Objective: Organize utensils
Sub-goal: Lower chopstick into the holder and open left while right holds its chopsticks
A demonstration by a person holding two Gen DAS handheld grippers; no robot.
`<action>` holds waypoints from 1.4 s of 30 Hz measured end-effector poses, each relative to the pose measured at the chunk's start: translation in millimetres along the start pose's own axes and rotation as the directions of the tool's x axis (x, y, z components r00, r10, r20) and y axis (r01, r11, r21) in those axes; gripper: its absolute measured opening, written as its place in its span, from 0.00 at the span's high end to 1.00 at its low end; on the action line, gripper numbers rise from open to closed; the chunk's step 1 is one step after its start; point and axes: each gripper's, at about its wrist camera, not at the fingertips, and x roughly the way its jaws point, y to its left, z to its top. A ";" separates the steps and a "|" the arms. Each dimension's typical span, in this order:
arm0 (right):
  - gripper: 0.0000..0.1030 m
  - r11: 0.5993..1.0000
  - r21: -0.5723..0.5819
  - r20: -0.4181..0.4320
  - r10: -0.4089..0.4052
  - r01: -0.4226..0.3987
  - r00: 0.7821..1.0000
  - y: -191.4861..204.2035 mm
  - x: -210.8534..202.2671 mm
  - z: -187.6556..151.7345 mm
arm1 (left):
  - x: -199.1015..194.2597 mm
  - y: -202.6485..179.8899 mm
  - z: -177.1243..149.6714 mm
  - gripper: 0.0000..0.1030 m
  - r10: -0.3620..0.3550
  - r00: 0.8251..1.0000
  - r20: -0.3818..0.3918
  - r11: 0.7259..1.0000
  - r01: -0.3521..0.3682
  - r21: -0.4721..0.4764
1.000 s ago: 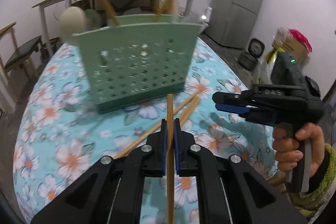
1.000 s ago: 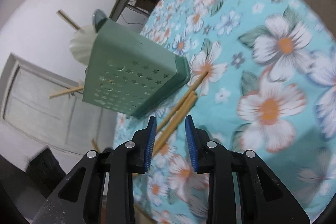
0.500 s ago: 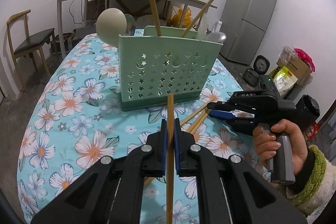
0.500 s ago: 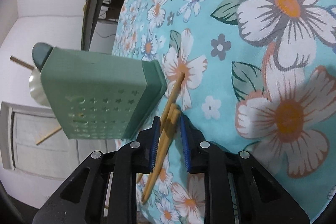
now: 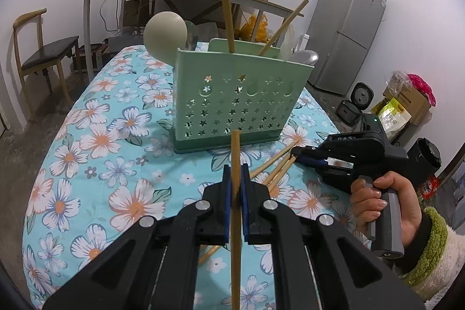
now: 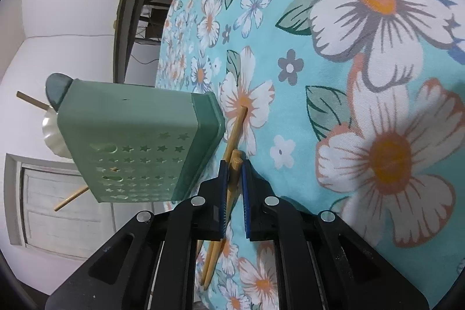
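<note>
Floral cloth covers the bench (image 5: 96,135), with a chair, a side table and a fridge behind. Centre on it stands the green utensil caddy (image 5: 238,103), already holding chopsticks and spoons. Going left to right: the left gripper (image 5: 236,188) is clenched on one upright chopstick (image 5: 235,153), its tip just short of the caddy's base. To its right, loose chopsticks (image 5: 276,164) lie on the cloth beside the caddy. The right gripper (image 6: 234,173) has just been closing and now pinches the top end of one of them (image 6: 236,161) (a second lies just beside it, possibly caught too). The step in hand looks like picking up chopsticks; next, each stick needs lifting above the rim and dropping into a compartment.
</note>
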 end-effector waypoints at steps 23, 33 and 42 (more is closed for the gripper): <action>0.95 0.914 -0.405 0.175 0.073 0.004 0.982 74.6 -87.0 -18.7 | -24.3 0.9 19.5 0.95 0.000 0.997 0.076 1.000 0.001 -0.012; 0.96 0.799 -0.597 0.240 0.095 0.070 0.966 118.6 -104.7 -40.2 | -60.4 -2.5 59.7 0.95 -0.012 0.977 0.212 1.000 0.016 -0.021; 0.96 0.793 -0.605 0.243 0.095 0.074 0.965 115.3 -108.9 -41.8 | -110.6 -21.6 116.0 0.95 -0.054 0.894 0.445 0.998 0.039 0.044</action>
